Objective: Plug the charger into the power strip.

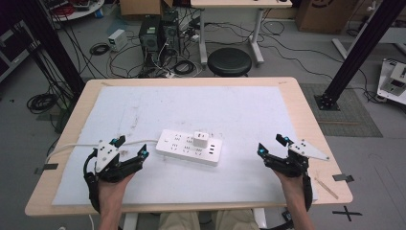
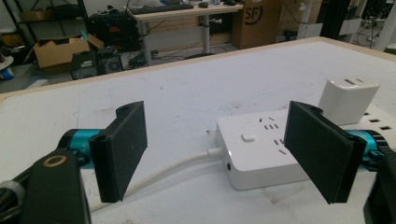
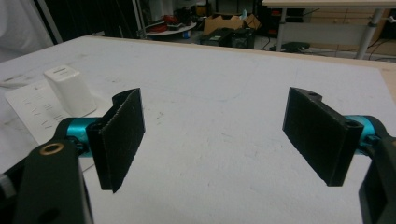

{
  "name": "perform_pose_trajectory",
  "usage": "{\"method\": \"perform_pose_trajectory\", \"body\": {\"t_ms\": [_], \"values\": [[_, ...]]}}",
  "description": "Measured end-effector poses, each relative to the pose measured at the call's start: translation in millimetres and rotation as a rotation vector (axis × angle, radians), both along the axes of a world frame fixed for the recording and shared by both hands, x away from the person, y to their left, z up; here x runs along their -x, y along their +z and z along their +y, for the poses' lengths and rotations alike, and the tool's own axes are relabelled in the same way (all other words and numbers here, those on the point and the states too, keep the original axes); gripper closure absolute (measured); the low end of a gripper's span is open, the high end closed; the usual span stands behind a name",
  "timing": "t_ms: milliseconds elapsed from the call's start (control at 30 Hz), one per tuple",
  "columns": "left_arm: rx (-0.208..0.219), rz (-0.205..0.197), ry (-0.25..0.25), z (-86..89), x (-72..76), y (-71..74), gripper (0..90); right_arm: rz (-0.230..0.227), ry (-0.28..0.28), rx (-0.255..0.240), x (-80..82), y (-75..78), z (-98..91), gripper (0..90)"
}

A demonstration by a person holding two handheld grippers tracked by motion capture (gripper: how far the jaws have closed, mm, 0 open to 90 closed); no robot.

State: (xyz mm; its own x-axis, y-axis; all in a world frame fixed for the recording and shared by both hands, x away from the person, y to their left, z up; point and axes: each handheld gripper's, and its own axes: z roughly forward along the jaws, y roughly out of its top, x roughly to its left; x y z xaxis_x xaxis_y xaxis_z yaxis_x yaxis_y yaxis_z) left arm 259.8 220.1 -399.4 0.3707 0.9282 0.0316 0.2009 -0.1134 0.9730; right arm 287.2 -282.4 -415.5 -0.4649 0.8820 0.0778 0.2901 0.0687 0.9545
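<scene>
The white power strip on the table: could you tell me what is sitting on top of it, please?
A white charger block stands plugged into the power strip. Its prongs and the socket beneath are covered.

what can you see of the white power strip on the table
The white power strip is a flat, oblong block, plastic by the look of it, lying at a slight slant on the white mat. Its top carries rows of socket slots and a button near the cable end. A white cable leaves that end. A white charger cube stands plugged into it. Neither gripper touches it.
</scene>
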Motion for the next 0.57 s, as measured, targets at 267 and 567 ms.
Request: {"method": "perform_pose_trajectory", "body": {"t_ms": [267, 567], "values": [[0.007, -0.001, 0.003, -0.2, -0.5, -1.0, 21.5, 0.011, 0.014, 0.003, -0.8, -0.4, 3.1, 21.4], [0.005, 0.006, 0.002, 0.6, -1.3, -2.8, 21.5, 0.015, 0.02, 0.008, -2.7, -1.6, 5.0, 21.4]]}}
